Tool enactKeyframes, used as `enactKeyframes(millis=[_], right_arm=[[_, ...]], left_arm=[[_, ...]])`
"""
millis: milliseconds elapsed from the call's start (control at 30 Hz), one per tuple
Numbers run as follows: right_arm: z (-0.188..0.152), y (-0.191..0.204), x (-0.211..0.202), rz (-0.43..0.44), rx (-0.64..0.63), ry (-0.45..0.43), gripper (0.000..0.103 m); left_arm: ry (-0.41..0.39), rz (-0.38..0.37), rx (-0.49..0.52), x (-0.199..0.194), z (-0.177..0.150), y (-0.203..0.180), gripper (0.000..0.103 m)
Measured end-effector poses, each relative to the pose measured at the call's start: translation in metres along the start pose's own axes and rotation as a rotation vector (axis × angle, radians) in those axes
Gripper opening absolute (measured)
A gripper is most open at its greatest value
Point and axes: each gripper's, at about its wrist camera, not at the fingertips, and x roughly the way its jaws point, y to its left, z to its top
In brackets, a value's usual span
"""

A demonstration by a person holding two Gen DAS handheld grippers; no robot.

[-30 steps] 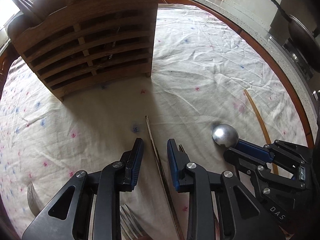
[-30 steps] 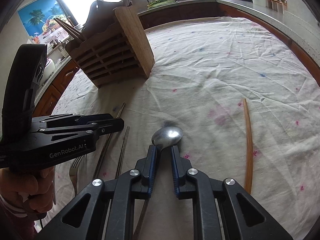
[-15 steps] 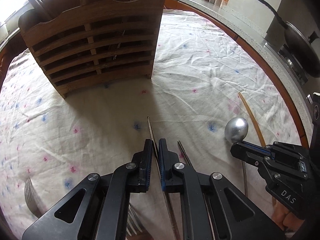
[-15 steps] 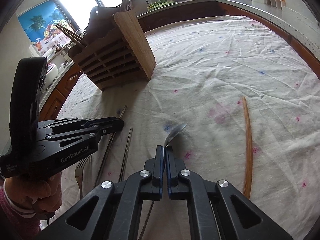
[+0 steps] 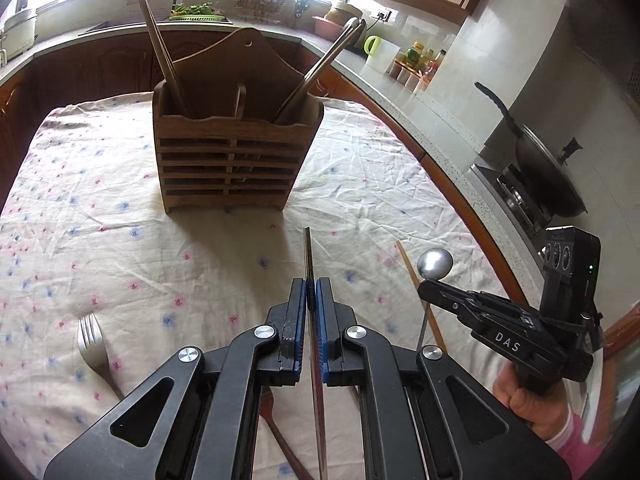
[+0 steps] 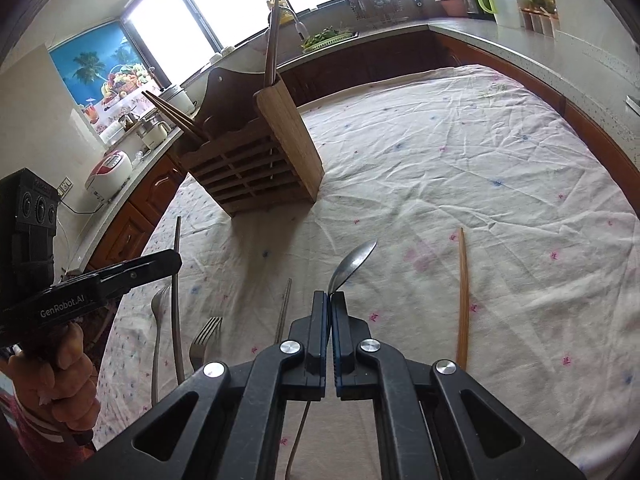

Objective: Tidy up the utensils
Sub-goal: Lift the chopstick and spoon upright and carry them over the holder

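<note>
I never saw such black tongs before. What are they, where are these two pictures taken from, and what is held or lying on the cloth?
They are two hand-held grippers, each with a camera looking along its fingers. A person squeezes them. The left gripper is shut on a metal chopstick. The right gripper is shut on a spoon. On the flowered tablecloth stands a wooden utensil holder; a fork and a wooden chopstick lie there.

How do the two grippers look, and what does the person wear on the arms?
Both grippers are black, with silver rivets and blue pads inside the fingers. The left gripper is printed "GenRobot.AI" on its side, the right gripper "DAS". Each carries a black box on top. Pink sleeves with white cuffs cover the wrists.
</note>
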Motion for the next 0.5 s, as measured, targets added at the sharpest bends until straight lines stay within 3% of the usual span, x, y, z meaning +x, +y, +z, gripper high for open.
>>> enactKeyframes(millis=[300, 500], right_arm=[[0.01, 0.018, -0.034, 0.015, -0.039, -0.09, 0.002], [0.021, 0.031, -0.054, 0.013, -0.071, -0.151, 0.002]], left_arm=[[-0.148, -0.063, -0.038, -0.063, -0.009, 0.004, 0.004], [-0.213, -0.065, -0.049, -0.087, -0.008, 0.009, 0.004]])
